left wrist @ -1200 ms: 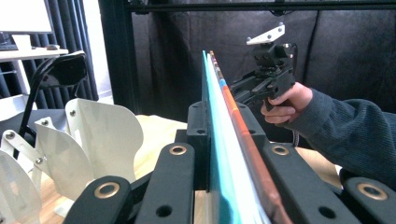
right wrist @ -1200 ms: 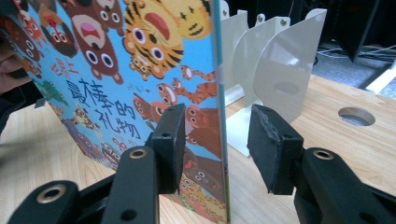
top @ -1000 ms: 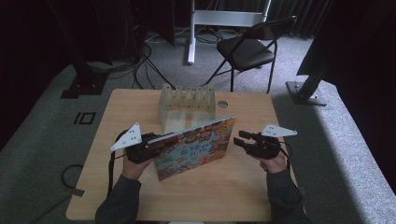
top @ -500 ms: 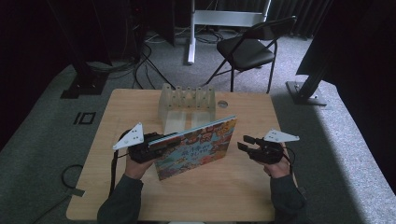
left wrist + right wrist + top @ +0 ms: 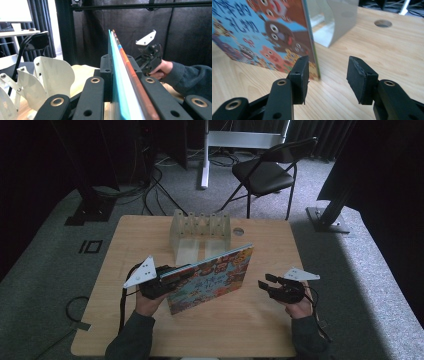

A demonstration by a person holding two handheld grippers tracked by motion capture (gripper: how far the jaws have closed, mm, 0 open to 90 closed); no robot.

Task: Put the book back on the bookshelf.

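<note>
My left gripper point(image 5: 172, 276) has its black jaws pinched on the near-left edge of a thin picture book point(image 5: 210, 277), which I see standing on its long edge on the wooden table point(image 5: 250, 330), its length running from my left hand up and away to the right, cartoon cover facing me. My right gripper point(image 5: 328, 75) sits apart from the book's right end with its matte, blocky pads point(image 5: 359, 75) spread and empty. Behind the book stands a pale rack point(image 5: 200, 232) of curved, glossy dividers.
</note>
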